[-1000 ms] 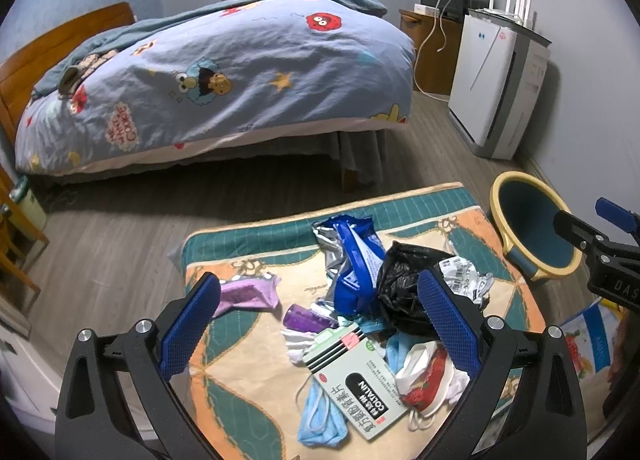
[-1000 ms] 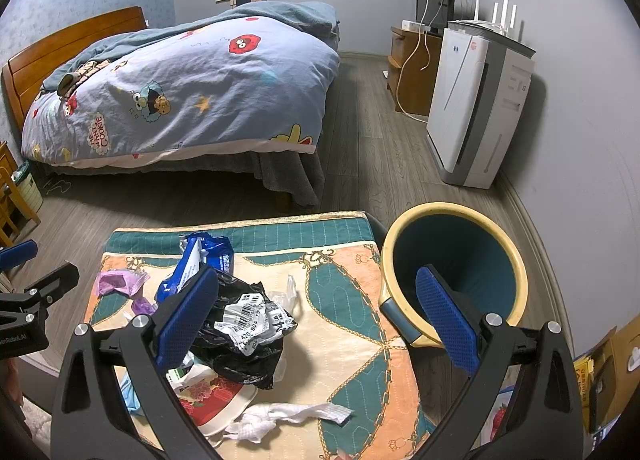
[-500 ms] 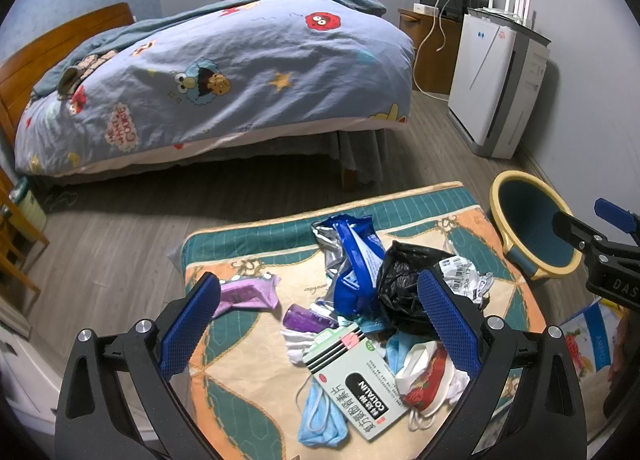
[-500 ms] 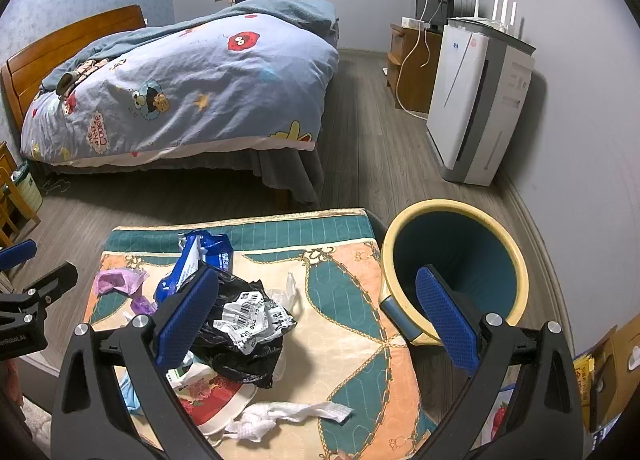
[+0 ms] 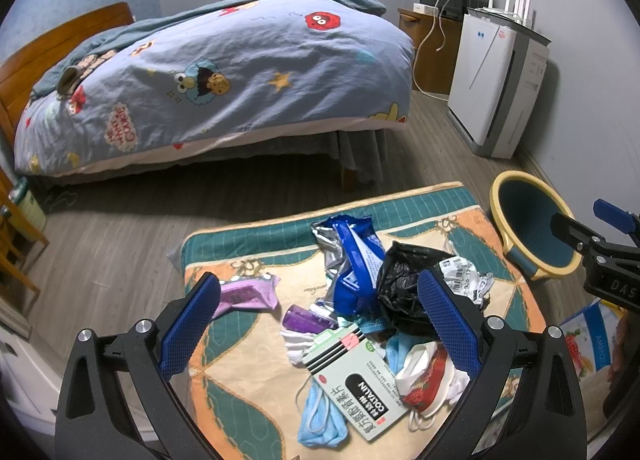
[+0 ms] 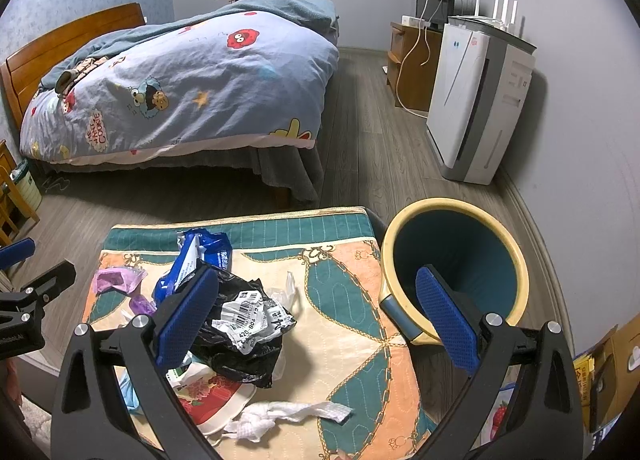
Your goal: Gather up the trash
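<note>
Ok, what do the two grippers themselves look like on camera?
The left gripper and right gripper look alike: black angular frames with silver screw heads, and two fingers with blue, finely textured pads. The right one, seen side-on from the left wrist view, carries white letters reading "DAS". No cables or sleeves show.

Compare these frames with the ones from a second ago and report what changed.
Almost nothing. The right gripper drifted slightly, so the trash bin sits a touch lower in its view. Nothing was grasped or released. The left gripper kept its place, both stay open, and the black bag, blue wrapper and medicine box lie unmoved on the mat.
</note>
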`<state>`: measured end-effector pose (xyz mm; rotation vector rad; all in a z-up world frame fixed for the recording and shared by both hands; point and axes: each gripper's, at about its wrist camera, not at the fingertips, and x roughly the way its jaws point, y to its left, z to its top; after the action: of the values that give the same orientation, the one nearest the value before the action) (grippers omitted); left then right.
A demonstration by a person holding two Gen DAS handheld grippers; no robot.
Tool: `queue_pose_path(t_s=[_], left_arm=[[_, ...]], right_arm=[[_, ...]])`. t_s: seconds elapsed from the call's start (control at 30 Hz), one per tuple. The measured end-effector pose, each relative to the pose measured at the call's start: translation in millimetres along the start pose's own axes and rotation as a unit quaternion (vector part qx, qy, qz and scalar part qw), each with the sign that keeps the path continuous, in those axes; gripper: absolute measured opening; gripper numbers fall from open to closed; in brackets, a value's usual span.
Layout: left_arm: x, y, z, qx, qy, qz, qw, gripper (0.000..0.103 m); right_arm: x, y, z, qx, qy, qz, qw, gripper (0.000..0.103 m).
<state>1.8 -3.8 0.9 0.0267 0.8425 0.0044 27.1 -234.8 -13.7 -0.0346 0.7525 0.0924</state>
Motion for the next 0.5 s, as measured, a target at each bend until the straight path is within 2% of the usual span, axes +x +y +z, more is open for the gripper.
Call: queue_pose_path(t_s=[0.5], left_arm=[[0.1,-0.1,0.1,0.001,0.0,0.0,1.0,0.098]], right_arm=[[1.4,0.1,-0.1,-0.001,0.002,-0.001,1.0,0.097]])
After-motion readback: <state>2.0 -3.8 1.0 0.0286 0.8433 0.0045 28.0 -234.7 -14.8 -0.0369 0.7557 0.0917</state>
